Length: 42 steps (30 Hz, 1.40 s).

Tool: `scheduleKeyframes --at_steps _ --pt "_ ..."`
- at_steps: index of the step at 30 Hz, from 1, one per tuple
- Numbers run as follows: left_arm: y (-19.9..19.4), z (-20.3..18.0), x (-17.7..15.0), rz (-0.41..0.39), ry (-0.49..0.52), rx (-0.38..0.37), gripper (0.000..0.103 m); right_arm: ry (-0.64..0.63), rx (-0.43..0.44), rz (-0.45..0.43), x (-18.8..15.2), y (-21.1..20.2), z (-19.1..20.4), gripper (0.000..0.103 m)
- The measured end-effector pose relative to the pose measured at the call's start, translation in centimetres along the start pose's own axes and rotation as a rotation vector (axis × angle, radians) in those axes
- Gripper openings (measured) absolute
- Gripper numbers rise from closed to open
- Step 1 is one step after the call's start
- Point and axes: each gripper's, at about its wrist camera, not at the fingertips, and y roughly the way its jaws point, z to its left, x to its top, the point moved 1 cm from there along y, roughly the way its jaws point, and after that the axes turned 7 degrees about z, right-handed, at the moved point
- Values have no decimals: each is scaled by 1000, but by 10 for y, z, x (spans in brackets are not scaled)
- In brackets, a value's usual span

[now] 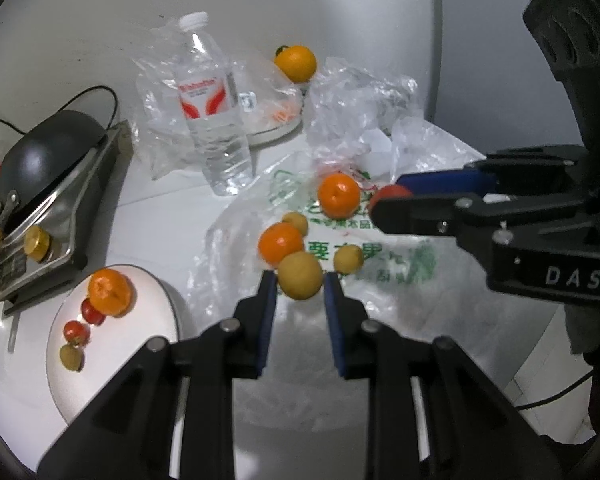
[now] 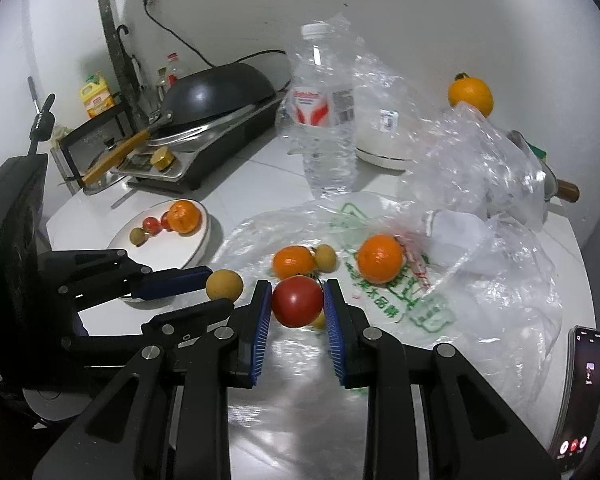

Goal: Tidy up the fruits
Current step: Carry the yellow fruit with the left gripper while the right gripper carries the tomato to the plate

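Above the printed clear plastic bag (image 2: 400, 304) spread on the white tabletop (image 2: 260, 176), a round yellow-brown fruit (image 1: 300, 275) is clamped between the blue pads of the left gripper (image 1: 300, 280). Just beside it, a red tomato (image 2: 297, 301) is clamped between the pads of the right gripper (image 2: 296, 300). Two orange mandarins (image 2: 380, 258) and smaller yellow fruits are seen lying on the bag. Near the tabletop's left edge, a white round plate (image 2: 188, 248) carries a mandarin, two small red fruits and a greenish one.
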Motion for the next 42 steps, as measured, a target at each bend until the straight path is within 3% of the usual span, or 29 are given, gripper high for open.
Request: scheduleKeyframes --at_steps 19,42 --pt "-35 43 -32 -59 -65 -23 25 -78 -32 25 9 4 65 28" --pt "-43 122 -81 -40 -170 55 25 -161 -14 89 25 46 127 28"
